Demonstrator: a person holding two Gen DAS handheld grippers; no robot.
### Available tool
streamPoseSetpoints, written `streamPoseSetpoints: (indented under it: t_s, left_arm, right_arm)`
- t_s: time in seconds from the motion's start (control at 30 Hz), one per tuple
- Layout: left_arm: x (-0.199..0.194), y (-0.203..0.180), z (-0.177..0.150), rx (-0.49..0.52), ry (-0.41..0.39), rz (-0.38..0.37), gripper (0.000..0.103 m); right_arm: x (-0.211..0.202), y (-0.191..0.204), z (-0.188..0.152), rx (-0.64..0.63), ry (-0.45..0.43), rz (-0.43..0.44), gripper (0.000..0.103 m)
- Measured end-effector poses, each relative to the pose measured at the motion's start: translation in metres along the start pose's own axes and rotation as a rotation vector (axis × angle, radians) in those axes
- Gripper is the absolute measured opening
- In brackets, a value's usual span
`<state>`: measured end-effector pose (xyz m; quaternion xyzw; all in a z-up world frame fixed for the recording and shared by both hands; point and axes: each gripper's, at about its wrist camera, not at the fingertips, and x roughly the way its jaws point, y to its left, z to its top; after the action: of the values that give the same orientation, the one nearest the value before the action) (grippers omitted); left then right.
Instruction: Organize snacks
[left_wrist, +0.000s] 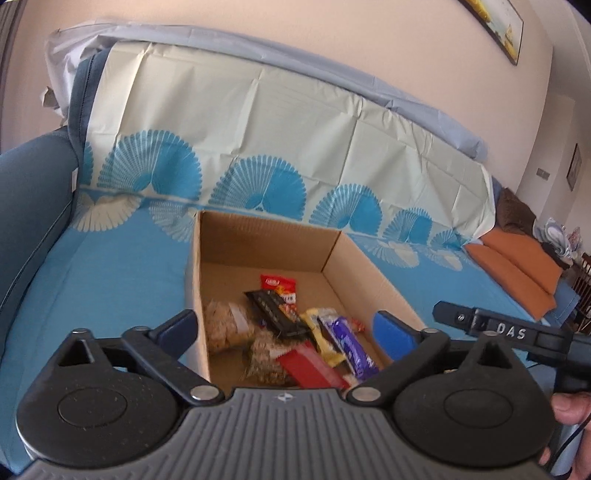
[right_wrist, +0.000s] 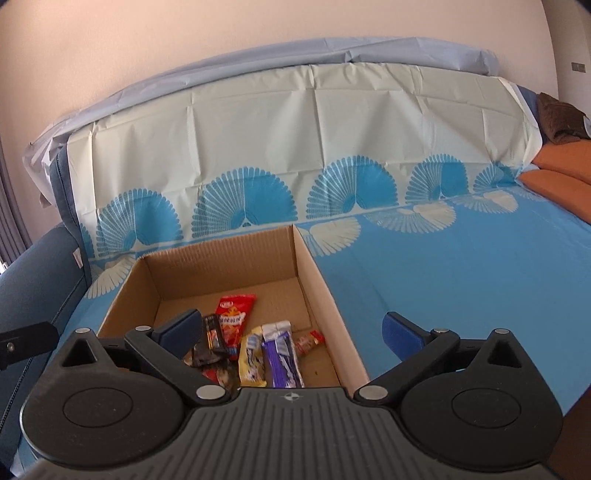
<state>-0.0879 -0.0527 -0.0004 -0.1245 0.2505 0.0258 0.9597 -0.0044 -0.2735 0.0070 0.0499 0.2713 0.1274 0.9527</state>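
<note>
Your left gripper (left_wrist: 286, 325) and right gripper (right_wrist: 291, 332) are both hanging wide open, holding nothing, over the box (left_wrist: 369, 266); snacks (left_wrist: 280, 325) are lying inside it, directly ahead of the left one

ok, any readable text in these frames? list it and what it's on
"DAS": white letters on the black arm of the right hand-held gripper, seen from the left wrist view.
Red snack packet in the cardboard box: print too blurred to read.
Purple bar, yellow bar, black wrapper: print unreadable.
</note>
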Motion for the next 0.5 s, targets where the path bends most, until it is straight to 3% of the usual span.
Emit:
streamPoseSetpoints:
  t_s: [0.13, 0.3, 0.4, 0.5]
  left_arm:
    - [-0.002, -0.011, -0.028, 0.014, 0.101, 0.098, 0.103]
    - [0.005, -0.014, -0.049, 0.002, 0.211, 0.085, 0.103]
    - [0.012, -0.015, -0.051, 0.048, 0.208, 0.114, 0.103]
    - [0.020, -0.005, -0.050, 0.014, 0.231, 0.138, 0.103]
  right_arm:
    - [-0.021, -0.010, -0.021, -0.014, 0.031, 0.047, 0.102]
    - [-0.030, -0.012, -0.056, -0.048, 0.079, 0.034, 0.102]
    - [-0.026, -0.001, -0.054, -0.071, 0.064, 0.046, 0.102]
    - [-0.018, 0.010, -0.057, -0.098, 0.075, 0.042, 0.102]
